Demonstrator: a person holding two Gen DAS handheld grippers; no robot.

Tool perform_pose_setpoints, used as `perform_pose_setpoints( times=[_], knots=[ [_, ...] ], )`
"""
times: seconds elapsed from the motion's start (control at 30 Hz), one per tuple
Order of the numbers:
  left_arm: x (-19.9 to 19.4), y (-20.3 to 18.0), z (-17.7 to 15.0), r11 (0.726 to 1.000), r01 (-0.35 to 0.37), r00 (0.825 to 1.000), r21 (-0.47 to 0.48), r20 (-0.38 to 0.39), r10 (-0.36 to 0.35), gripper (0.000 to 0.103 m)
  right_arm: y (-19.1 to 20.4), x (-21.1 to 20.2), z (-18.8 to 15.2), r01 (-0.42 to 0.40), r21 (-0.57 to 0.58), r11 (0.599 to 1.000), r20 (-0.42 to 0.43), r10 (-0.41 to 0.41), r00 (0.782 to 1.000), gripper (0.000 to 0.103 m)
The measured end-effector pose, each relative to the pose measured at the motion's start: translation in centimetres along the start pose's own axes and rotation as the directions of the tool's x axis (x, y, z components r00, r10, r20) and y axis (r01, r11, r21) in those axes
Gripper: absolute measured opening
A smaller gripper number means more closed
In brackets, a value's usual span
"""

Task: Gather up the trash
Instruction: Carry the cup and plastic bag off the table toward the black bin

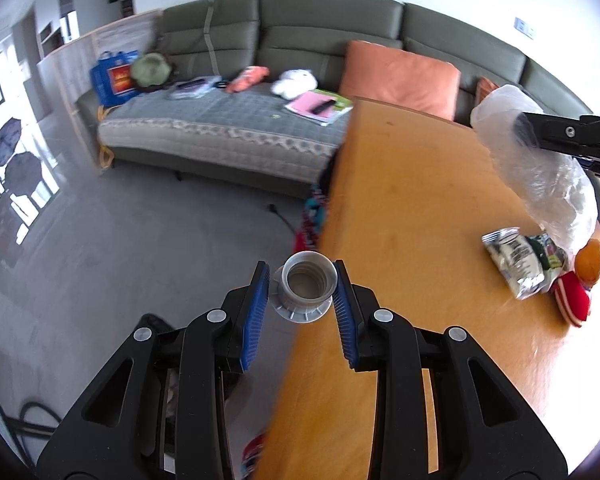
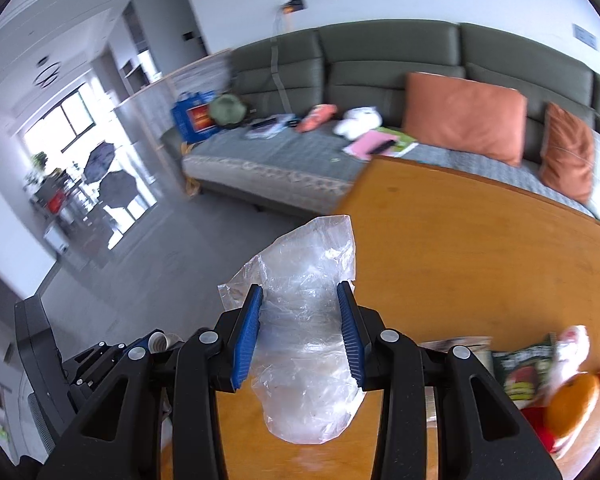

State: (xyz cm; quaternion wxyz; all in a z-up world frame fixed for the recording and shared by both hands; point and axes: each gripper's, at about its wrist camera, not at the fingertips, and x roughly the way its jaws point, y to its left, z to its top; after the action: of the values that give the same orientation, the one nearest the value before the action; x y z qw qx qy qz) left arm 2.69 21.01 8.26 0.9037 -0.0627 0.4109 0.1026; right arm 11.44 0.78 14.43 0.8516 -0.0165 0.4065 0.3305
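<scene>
Left gripper (image 1: 302, 286) fingers pinch a small grey plastic cup (image 1: 309, 285): blue pads (image 1: 256, 314) press both sides of it, its open mouth faces the camera, and a flanged base sits below the rim. Cup sits over the near edge of the orange wooden surface (image 1: 412, 208), with grey floor (image 1: 160, 240) to the left of the fingers.

Right gripper (image 2: 300, 292) fingers clamp a crumpled clear plastic bag (image 2: 308, 340); bag fills the gap between the pads (image 2: 246, 332), sticks up past the tips and hangs down below them. In the left wrist view the same bag (image 1: 540, 168) hangs from the right gripper's (image 1: 524, 130) black fingers, up and to the right of the left fingers, above the surface.

More trash lies on the surface to the right of both sets of fingers: a silver snack wrapper (image 1: 516, 260), with an orange (image 1: 590, 266) and a red-and-white striped item (image 1: 572, 300) just beside it. Right wrist view shows a green snack packet (image 2: 520, 372) next to that orange (image 2: 572, 404); this corner is blurred.

Beyond the fingertips: grey-green sofa (image 1: 324, 28) with an orange cushion (image 1: 400, 76), a white plush toy (image 1: 294, 82) and a pink booklet (image 1: 312, 106) on the seat cover.
</scene>
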Motion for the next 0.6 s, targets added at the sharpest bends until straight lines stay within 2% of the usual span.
perform_pose_setpoints(
  times=[0.27, 0.47, 0.6],
  knots=[
    [-3.5, 8.9, -3.8, 0.988, -0.106, 0.994, -0.111, -0.006, 0.106, 0.032, 11.3, 2.6, -1.0, -0.142, -0.117, 0.983, -0.063, 0.136, 0.989, 0.04],
    [-5.2, 16.1, -7.0, 0.954, -0.198, 0.98, -0.225, -0.05, 0.192, 0.032, 19.5, 5.2, -2.5, -0.253, -0.196, 0.947, -0.143, 0.228, 0.963, 0.04],
    [-6.1, 20.4, -9.3, 0.92, -0.256, 0.967, -0.296, -0.094, 0.238, 0.032, 25.1, 7.5, -3.8, -0.321, -0.245, 0.915, -0.214, 0.272, 0.938, 0.04]
  ],
)
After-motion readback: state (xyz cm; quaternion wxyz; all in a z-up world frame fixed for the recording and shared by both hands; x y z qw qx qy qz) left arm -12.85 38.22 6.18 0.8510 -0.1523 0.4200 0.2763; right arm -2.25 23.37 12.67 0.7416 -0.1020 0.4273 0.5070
